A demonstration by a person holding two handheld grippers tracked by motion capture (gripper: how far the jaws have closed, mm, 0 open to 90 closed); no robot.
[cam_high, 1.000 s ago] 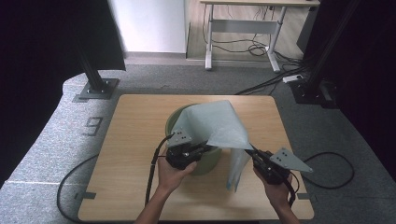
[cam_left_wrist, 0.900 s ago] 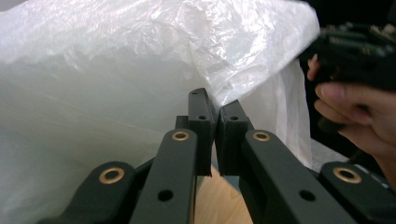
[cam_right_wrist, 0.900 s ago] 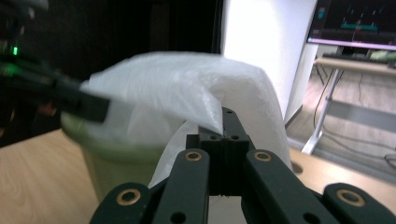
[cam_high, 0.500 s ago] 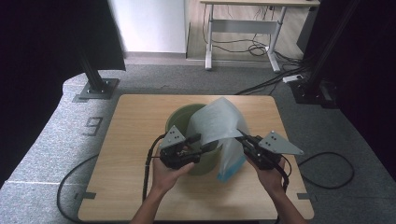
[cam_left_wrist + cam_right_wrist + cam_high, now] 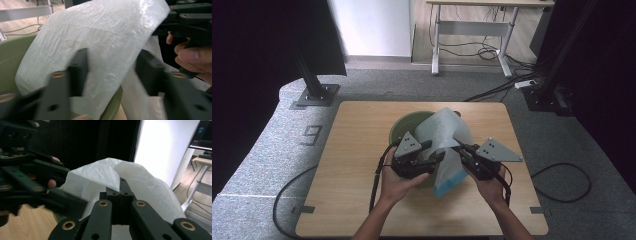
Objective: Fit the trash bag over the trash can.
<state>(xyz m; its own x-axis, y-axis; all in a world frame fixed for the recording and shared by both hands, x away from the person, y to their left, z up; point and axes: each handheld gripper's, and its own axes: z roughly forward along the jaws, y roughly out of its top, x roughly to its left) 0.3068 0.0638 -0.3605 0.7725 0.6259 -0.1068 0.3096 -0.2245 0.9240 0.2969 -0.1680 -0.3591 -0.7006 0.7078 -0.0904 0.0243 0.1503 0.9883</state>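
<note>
A round green bin (image 5: pixel 403 128) stands mid-table. A translucent white plastic bag (image 5: pixel 443 131) with a blue bottom edge drapes over its right rim. My right gripper (image 5: pixel 460 146) is shut on the bag's upper edge; in the right gripper view its jaws (image 5: pixel 120 187) pinch a fold of the film (image 5: pixel 95 175). My left gripper (image 5: pixel 433 151) is at the bin's near right rim. Its jaws (image 5: pixel 112 53) have just been opening and then closing a little. They stand apart with bag film (image 5: pixel 100 30) between them, and the pads are not pressing on it. The bin wall (image 5: pixel 10 55) shows at the left.
The wooden table (image 5: pixel 357 165) has bare board around the bin. Cables trail off its left (image 5: pixel 292 200) and right (image 5: pixel 562 185) sides. Black stand bases (image 5: pixel 314 95) sit on the grey carpet beyond the far corners, and a desk frame (image 5: pixel 472 30) stands farther back.
The left gripper let go of the bag and its jaws parted. The right gripper carried the bag left and up toward the bin, so the spread sheet now bunches over the rim.
</note>
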